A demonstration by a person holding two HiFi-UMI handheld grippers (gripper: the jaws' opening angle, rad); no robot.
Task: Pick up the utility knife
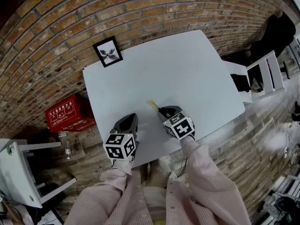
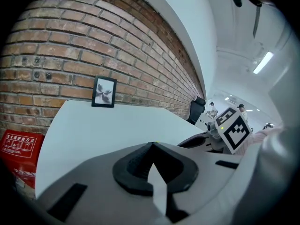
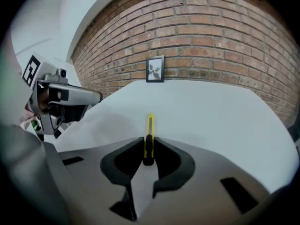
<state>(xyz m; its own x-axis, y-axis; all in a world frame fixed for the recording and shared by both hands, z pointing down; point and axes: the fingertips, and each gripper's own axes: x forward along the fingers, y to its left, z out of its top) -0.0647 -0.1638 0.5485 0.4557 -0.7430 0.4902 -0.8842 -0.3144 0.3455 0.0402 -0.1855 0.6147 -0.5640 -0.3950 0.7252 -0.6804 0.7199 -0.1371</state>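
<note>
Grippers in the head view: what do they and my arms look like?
Both the left gripper and right gripper are grey shells with black pads, each carrying a cube of black-and-white square markers. Sleeves are pale pink, finely striped.

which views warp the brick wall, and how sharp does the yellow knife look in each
Head view: fisheye bows the brick wall and the table edges; the utility knife is a tiny soft streak. Right gripper view: wall arches, corners go dark, knife fairly crisp in the right gripper. Left gripper view: wall curves too, ceiling light blooms.
</note>
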